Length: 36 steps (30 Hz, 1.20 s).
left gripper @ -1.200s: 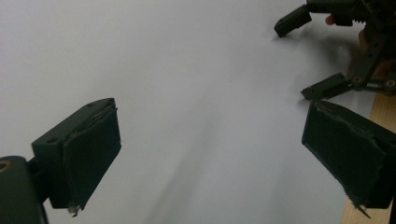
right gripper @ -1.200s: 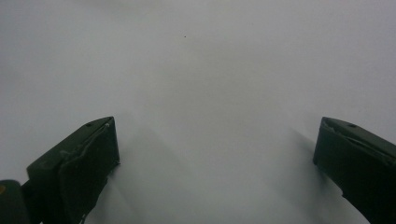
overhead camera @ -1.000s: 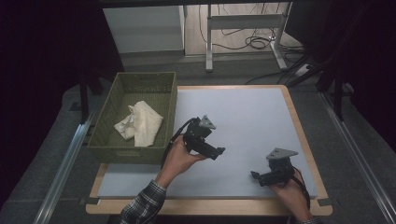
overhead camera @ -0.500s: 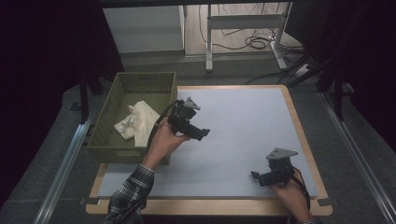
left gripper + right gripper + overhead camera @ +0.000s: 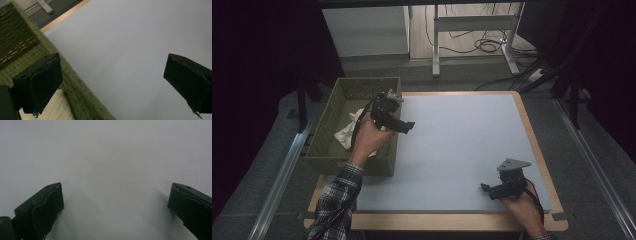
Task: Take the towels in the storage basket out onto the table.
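Two hand-held grippers, left (image 5: 404, 125) and right (image 5: 484, 188), both released; one basket (image 5: 328, 150), one cloth (image 5: 346, 134).

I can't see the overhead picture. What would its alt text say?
A person's left hand holds the left gripper, jaws open, above the near-right rim of a green basket containing a crumpled cream cloth. The right gripper rests low on the pale blue mat, near the table's front right corner.

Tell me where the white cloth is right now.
In the high view the white cloth lies inside the green basket at the table's left edge, partly hidden under the left gripper and the hand holding it.
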Each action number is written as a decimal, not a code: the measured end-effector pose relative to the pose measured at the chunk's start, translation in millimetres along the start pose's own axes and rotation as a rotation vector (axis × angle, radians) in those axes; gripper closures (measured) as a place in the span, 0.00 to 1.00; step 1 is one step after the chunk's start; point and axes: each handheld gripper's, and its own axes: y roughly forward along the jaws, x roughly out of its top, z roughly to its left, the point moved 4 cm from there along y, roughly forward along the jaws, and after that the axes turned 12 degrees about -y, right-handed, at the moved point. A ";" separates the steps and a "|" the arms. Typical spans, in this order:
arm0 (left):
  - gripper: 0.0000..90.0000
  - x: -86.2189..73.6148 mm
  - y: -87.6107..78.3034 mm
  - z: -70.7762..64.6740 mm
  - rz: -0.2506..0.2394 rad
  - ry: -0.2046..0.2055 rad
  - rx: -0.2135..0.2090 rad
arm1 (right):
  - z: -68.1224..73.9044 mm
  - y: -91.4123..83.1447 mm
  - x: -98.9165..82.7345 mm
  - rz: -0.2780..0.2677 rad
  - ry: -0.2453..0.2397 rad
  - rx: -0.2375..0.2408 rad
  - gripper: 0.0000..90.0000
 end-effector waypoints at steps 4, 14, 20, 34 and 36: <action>0.02 -2.6 -4.6 22.1 -0.001 -0.028 0.046 | 0.0 0.0 0.0 0.000 0.000 0.000 0.00; 0.01 -21.6 -4.0 80.1 0.039 -0.118 0.149 | -0.1 0.0 0.0 0.000 0.000 0.000 0.00; 0.01 -33.8 7.9 105.2 0.104 -0.172 0.174 | -0.1 0.0 0.0 0.000 0.000 0.000 0.00; 0.02 -60.0 57.9 137.9 0.358 -0.236 0.228 | 0.0 0.0 0.0 0.000 0.000 0.000 0.00; 0.02 -62.2 63.6 140.5 0.382 -0.252 0.229 | -0.1 0.0 0.0 0.000 0.000 0.000 0.00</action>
